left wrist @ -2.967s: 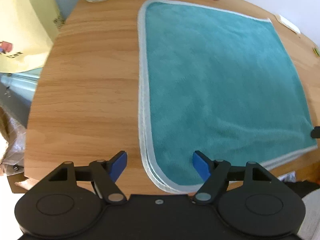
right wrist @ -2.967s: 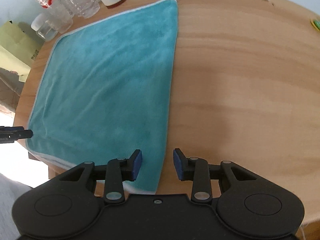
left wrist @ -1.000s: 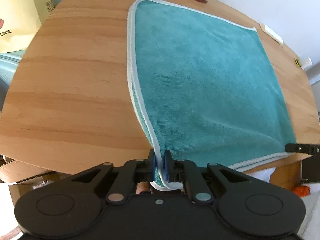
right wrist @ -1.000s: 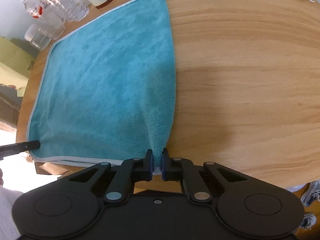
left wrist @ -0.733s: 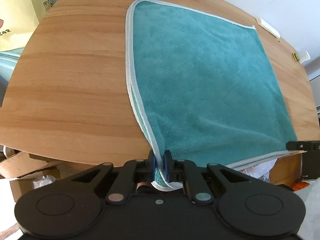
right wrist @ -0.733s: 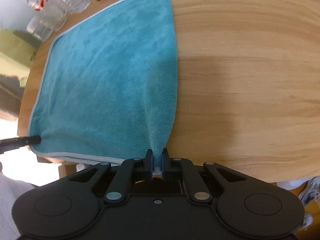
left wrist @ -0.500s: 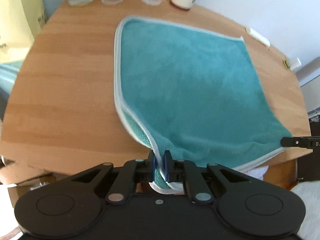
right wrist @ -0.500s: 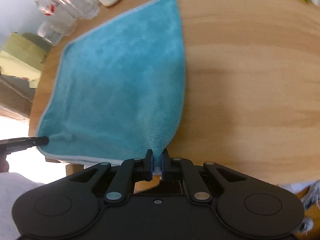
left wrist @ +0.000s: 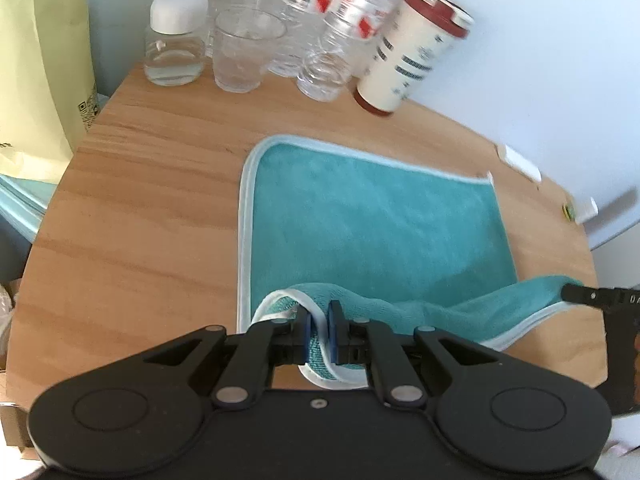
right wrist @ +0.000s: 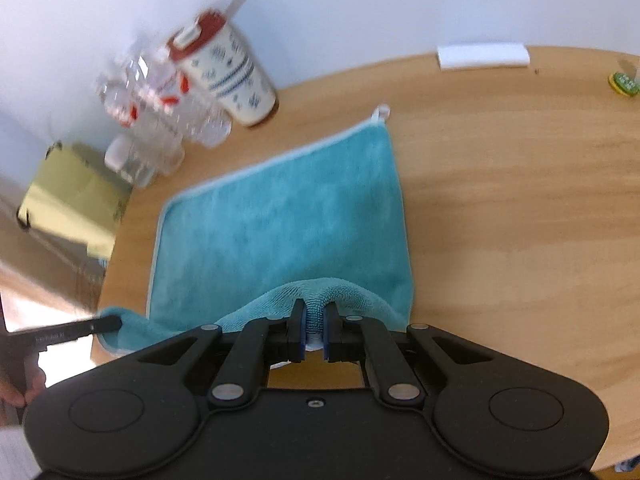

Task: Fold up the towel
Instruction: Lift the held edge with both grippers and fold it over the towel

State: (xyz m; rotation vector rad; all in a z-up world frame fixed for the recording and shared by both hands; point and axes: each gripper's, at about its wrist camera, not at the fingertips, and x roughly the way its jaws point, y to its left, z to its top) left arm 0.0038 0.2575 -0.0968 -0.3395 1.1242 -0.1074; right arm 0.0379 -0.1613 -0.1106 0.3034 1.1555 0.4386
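Left wrist view shows the left gripper (left wrist: 318,334) pressed onto a near corner of the teal towel (left wrist: 372,220), the white hem bunched between its blue pads (left wrist: 306,334). The far part of the towel lies flat on the round wooden table (left wrist: 152,200), while the near edge is lifted off the surface and sags in a loose band across to the right gripper (left wrist: 576,294), whose tip touches the opposite near corner at the right edge of this view. Behind the towel stand a glass tumbler (left wrist: 244,56), a white-capped jar (left wrist: 176,40), clear plastic bottles (left wrist: 312,20) and a red-lidded patterned cup (left wrist: 412,48).

Right wrist view shows the right gripper (right wrist: 314,334) pinching a gathered fold of towel (right wrist: 280,220), with the raised cloth arching just ahead of its fingers.
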